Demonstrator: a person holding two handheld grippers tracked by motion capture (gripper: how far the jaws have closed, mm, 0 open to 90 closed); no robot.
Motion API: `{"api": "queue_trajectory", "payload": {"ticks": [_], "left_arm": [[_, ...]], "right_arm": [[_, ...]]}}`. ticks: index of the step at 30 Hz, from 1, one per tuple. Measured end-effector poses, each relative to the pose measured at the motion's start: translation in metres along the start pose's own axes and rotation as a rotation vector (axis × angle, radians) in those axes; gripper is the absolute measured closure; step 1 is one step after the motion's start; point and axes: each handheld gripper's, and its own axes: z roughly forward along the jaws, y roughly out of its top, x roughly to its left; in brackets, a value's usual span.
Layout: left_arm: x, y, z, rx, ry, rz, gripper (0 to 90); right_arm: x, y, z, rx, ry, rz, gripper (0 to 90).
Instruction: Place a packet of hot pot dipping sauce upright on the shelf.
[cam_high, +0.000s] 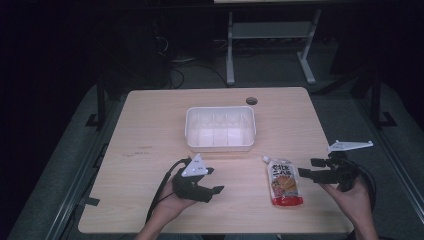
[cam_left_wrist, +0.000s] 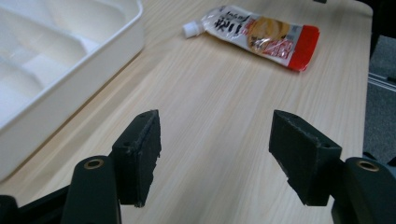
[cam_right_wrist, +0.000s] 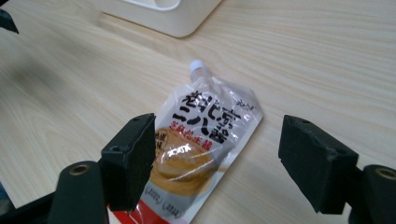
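1. While the pouch (cam_high: 285, 183) lies flat on the table (cam_high: 150, 130), near its right front corner, the right gripper (cam_high: 306, 167) hovers just beside it, jaws spread wide and empty.
2. The left gripper (cam_high: 214, 180) hangs open too, holding nothing, in front of the white tray (cam_high: 220, 145).
3. The pouch's white cap points toward the tray.

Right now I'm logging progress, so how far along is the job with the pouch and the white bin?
Nothing looks done yet: the white bin is empty and the spouted pouch lies flat on the table, ungripped. In hand: the right gripper sits beside the pouch, jaws open and aimed at it. The left gripper is open too, holding nothing. Left, probably: grasp the pouch and carry it to the bin.
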Motion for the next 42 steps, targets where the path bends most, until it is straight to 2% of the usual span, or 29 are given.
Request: {"api": "queue_trajectory", "payload": {"ticks": [3,7,11,13,26,31,32,37,38,42], "left_arm": [[-0.003,0.007,0.004,0.006,-0.008,0.015,34.2],[-0.009,0.024,0.018,0.004,-0.033,0.041,35.1],[-0.014,0.03,0.027,-0.004,-0.061,0.043,39.8],[-0.017,0.036,0.037,-0.001,-0.077,0.046,41.1],[-0.032,0.065,0.066,0.029,-0.118,0.091,44.4],[-0.037,0.071,0.076,0.035,-0.131,0.091,48.8],[-0.039,0.074,0.083,0.045,-0.14,0.092,49.7],[-0.04,0.079,0.098,0.068,-0.133,0.092,49.8],[-0.039,0.081,0.105,0.075,-0.132,0.078,49.9],[-0.039,0.084,0.119,0.09,-0.134,0.067,52.0]], "right_arm": [[-0.001,0.003,0.002,-0.002,-0.002,0.0,26.7],[-0.002,0.01,0.007,0.017,-0.004,-0.009,26.7],[-0.003,0.014,0.008,0.02,-0.006,-0.005,28.4],[-0.001,0.016,0.01,0.025,-0.01,-0.012,28.5],[-0.005,0.033,0.022,0.049,0.003,-0.007,25.6],[-0.009,0.033,0.026,0.069,0.003,0.013,26.8],[-0.01,0.033,0.028,0.079,-0.002,0.01,27.3],[-0.01,0.033,0.034,0.105,-0.012,0.007,29.0],[-0.011,0.032,0.037,0.114,-0.012,0.013,30.0],[-0.012,0.031,0.042,0.138,-0.02,0.029,31.6]]}}
